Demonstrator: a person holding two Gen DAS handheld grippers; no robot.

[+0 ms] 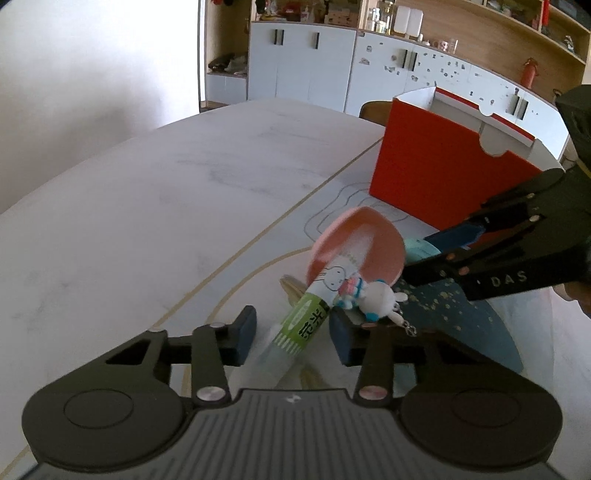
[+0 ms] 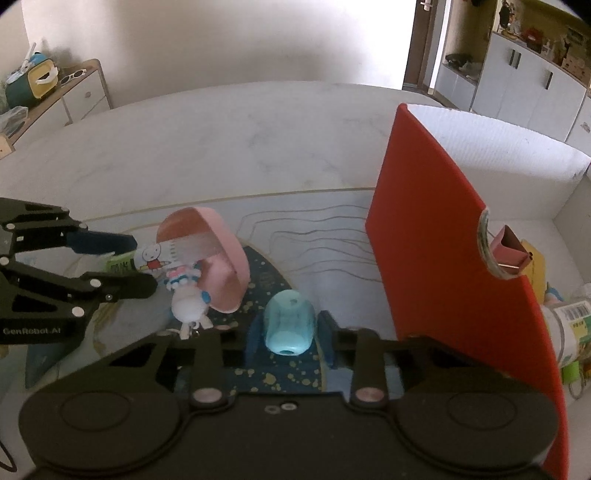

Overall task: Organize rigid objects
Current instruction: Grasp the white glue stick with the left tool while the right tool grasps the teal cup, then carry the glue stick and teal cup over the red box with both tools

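two grippers: both narrowed
left gripper (image 1: 291,334): fingers straddle glue stick (image 1: 308,323); contact unclear
right gripper (image 2: 290,339): pads clamp blue sharpener (image 2: 290,325), pink bowl (image 2: 218,258) at ten o'clock

A pale marbled counter (image 1: 147,192) filled the foreground; white cabinets (image 1: 299,66) lined the far wall under wooden shelves (image 1: 480,22), and daylight washed the plain wall (image 2: 221,40).
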